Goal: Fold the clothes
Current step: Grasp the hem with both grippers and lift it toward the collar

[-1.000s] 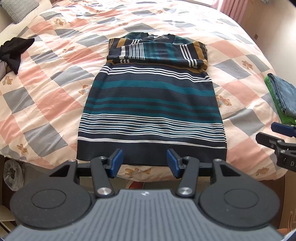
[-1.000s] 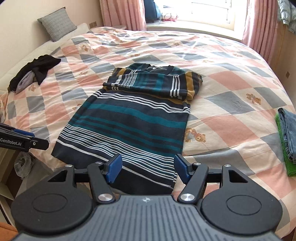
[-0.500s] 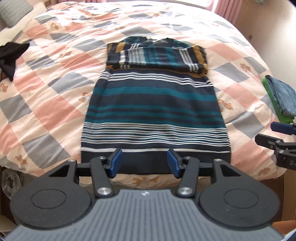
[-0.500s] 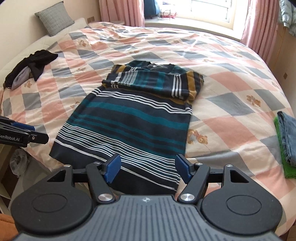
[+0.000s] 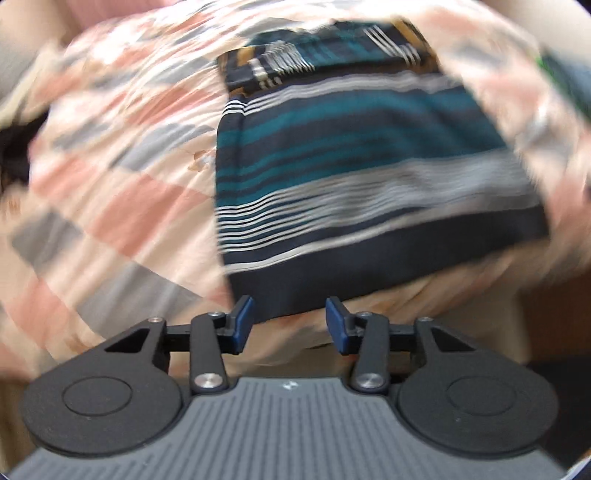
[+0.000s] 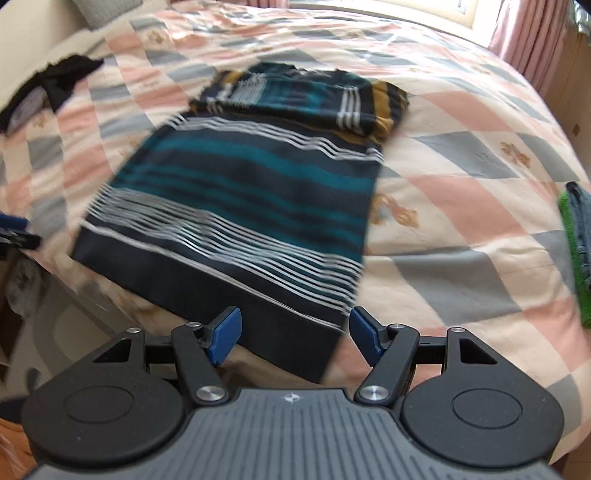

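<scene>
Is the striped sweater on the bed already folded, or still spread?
Partly folded: the striped sweater has its sleeves laid across the chest, while its body lies spread flat on the quilt.

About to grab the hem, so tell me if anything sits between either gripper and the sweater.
Nothing visible does. The left gripper and right gripper each face the sweater's near hem with open jaws and only quilt beside it. The black clothes and green pile lie off to the sides.

A home bedroom: quilted bed (bear-patterned patchwork), pink curtains.
</scene>
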### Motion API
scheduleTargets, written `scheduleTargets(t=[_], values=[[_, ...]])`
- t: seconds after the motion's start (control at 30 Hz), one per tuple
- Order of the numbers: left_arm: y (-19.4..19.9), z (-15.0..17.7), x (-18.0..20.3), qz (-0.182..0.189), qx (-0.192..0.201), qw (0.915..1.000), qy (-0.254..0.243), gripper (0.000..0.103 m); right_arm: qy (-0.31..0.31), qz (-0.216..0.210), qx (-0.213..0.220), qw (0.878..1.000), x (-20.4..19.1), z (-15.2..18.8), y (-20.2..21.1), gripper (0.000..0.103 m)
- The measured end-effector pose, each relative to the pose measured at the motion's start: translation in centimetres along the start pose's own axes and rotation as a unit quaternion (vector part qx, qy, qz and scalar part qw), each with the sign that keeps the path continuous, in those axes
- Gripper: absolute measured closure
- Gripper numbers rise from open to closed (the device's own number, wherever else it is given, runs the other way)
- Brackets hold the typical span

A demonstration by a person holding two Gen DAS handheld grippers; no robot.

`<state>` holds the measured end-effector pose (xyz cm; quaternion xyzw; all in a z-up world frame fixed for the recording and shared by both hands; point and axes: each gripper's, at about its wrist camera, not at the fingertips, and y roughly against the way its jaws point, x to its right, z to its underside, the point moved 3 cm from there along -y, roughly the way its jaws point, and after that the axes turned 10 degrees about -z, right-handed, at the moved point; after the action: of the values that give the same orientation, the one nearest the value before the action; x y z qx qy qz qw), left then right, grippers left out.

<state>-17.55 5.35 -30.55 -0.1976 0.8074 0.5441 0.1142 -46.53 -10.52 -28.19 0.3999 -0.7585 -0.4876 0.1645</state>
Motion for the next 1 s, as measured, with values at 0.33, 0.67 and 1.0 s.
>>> scheduleTargets(t=[0.33, 0.67, 1.0], values=[[-10.0, 7.8, 1.8, -0.101, 0.147, 0.8577, -0.482, 0.065, 0.319, 0.116, -0.036, 0.94, 2.3, 5.8, -6.7, 0.045], [-14.3, 12.8, 0.1, -0.116, 0.295, 0.6985, -0.642, 0.054, 0.657, 0.146, -0.015, 0.739, 1.1, 13.1, -12.1, 0.046], [-14.9, 12.8, -0.4, -0.086, 0.368, 0.6526, -0.657, 0.056, 0.754, 0.158, 0.061, 0.635, 2.3, 14.9, -13.3, 0.047]])
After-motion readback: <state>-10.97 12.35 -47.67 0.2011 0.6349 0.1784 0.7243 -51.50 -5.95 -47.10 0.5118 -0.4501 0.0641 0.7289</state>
